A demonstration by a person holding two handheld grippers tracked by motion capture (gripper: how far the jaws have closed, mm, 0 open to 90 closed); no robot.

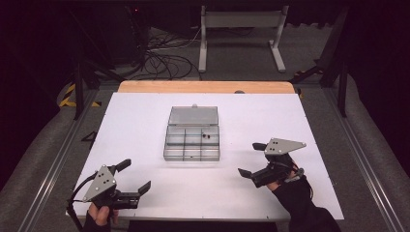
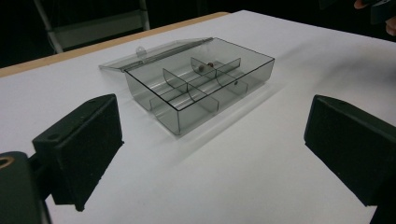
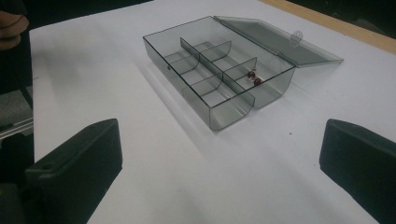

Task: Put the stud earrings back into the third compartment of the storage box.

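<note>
A clear smoky compartment box (image 1: 192, 145) sits in the middle of the white board, its lid (image 1: 193, 116) folded open toward the far side. Two small dark red beads (image 1: 205, 136) lie in its far right compartment. My left gripper (image 1: 134, 176) rests open near the front left corner, pointing at the box (image 2: 201, 86), with nothing between its jaws. My right gripper (image 1: 251, 158) is open at the front right, empty too, facing the box (image 3: 210, 74) and the beads (image 3: 254, 78). Both grippers are well apart from the box.
The white board (image 1: 135, 121) lies on a wooden table whose far edge (image 1: 205, 87) shows behind it. A white metal stand (image 1: 239, 29) and a tangle of cables (image 1: 164, 60) are on the floor beyond. Metal rails (image 1: 58, 159) run along both sides.
</note>
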